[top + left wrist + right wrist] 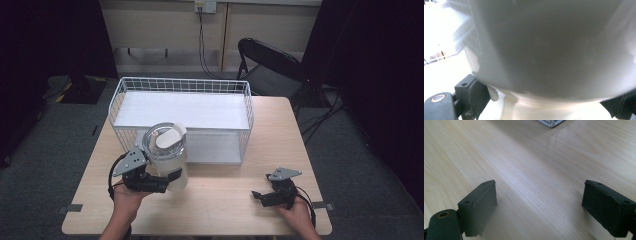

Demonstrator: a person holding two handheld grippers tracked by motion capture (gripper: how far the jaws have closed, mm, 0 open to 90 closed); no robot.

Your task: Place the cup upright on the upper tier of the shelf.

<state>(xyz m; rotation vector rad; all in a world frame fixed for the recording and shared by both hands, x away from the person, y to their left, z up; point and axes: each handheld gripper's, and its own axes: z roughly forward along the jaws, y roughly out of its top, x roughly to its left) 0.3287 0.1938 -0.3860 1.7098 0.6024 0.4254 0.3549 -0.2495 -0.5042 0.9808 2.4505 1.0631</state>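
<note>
Your left tool [172, 176] is clamped on a cream-white tumbler [167, 160] and holds it up off the light wooden desk [225, 200], just in front of a white wire basket [240, 90]. The tumbler stands roughly upright, tipped a little toward the basket, and its clear lid with a white flip cap [164, 139] faces up toward the high view. In the left gripper view the tumbler's pale body [554, 50] sits so close that it is blurred, with a black jaw pressed against it on each side near the bottom of the picture.

The basket is a long rectangular one (its floor lined with a white sheet) and it sits at the middle of the desk, well back from your hands. Its near long side is just behind the tumbler.

Your right tool [260, 196] rests low over the desk at the right, well apart from the tumbler. Its jaws stand wide apart with nothing between them; the right gripper view shows bare wood grain [536, 182] between the two black pads and one white corner of the basket [551, 122] at the top edge.

A black folding chair [265, 62] stands beyond the desk.
</note>
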